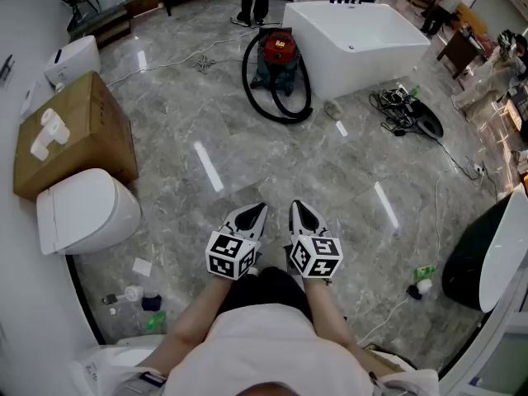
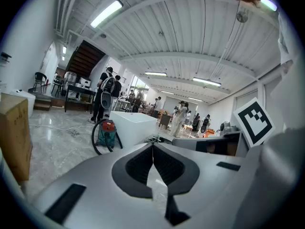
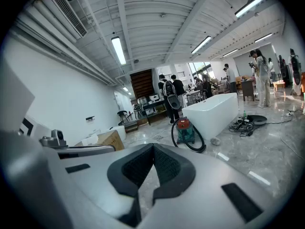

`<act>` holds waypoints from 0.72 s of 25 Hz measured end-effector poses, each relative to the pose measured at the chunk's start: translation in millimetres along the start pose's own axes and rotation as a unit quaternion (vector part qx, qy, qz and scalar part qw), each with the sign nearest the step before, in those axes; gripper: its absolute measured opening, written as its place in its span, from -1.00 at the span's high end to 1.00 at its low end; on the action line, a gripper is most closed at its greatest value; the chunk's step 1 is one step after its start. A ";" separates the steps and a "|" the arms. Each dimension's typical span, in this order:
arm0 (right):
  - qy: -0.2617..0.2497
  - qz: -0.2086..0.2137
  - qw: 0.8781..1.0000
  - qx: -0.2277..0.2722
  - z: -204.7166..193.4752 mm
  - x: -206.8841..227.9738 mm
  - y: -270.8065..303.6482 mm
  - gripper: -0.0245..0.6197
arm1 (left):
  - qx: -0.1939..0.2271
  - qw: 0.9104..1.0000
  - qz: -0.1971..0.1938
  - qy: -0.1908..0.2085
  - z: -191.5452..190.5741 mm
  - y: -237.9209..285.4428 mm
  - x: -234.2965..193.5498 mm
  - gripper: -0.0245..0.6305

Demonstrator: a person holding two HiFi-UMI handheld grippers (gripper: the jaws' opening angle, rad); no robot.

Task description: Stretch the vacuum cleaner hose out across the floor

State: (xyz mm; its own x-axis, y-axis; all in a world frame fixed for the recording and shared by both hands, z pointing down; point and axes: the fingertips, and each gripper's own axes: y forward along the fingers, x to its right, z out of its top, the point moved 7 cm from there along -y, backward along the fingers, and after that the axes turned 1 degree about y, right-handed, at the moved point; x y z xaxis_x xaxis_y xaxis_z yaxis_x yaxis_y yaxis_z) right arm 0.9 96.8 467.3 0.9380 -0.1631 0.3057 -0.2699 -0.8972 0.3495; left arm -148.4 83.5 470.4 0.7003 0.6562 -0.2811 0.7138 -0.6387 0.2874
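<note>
A red and teal vacuum cleaner (image 1: 276,56) stands on the marble floor beside a white bathtub (image 1: 356,41), far ahead of me. Its black hose (image 1: 280,106) lies looped in coils around and in front of the body. The vacuum cleaner (image 2: 106,132) shows small in the left gripper view, and the vacuum cleaner (image 3: 186,130) also appears in the right gripper view with the hose (image 3: 196,142) coiled beside it. My left gripper (image 1: 257,211) and right gripper (image 1: 299,208) are held side by side close to my body, both shut and empty, well short of the hose.
A cardboard box (image 1: 74,134) and a white toilet (image 1: 87,211) stand at the left. A tangle of cables (image 1: 398,106) lies right of the bathtub. A dark round tub (image 1: 487,258) sits at the right edge. People stand in the background. Small bottles (image 1: 136,297) lie at lower left.
</note>
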 end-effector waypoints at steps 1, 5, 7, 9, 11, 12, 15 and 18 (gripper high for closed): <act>-0.001 -0.001 1.000 -0.001 -2.2 -0.2 1.7 0.88 | -0.001 1.000 0.000 0.001 -1.1 0.4 -2.2 0.90; 0.003 -0.009 1.000 -0.003 -8.5 -2.6 8.1 0.88 | -0.003 1.000 -0.005 0.004 -3.2 0.6 -12.3 0.90; 0.005 -0.012 1.000 -0.002 -8.7 -5.0 10.4 0.88 | -0.006 1.000 -0.007 0.003 -3.5 -0.6 -17.4 0.90; 0.005 -0.007 1.000 0.005 -7.4 -8.1 11.2 0.88 | -0.007 1.000 -0.009 0.000 -4.6 -2.2 -21.3 0.90; 0.005 0.001 1.000 0.016 -5.6 -10.4 11.3 0.88 | -0.010 1.000 -0.010 -0.004 -6.7 -3.2 -24.0 0.90; 0.005 0.001 1.000 0.020 -4.6 -10.8 12.2 0.88 | -0.011 1.000 -0.010 -0.004 -7.3 -3.3 -25.3 0.90; 0.009 -0.003 1.000 0.022 -1.8 -8.6 16.8 0.88 | -0.009 1.000 -0.011 -0.004 -5.5 -2.4 -27.4 0.90; 0.010 -0.003 1.000 0.023 -1.2 -5.3 21.8 0.88 | -0.008 1.000 -0.011 -0.007 -5.1 -0.2 -30.6 0.90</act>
State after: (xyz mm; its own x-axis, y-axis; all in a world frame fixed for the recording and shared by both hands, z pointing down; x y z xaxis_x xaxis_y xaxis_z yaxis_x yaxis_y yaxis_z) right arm -10.2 78.6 474.4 0.9352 -0.1497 0.3210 -0.2532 -0.9163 0.3103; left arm -170.0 65.6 483.6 0.6841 0.6649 -0.2997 0.7293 -0.6176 0.2946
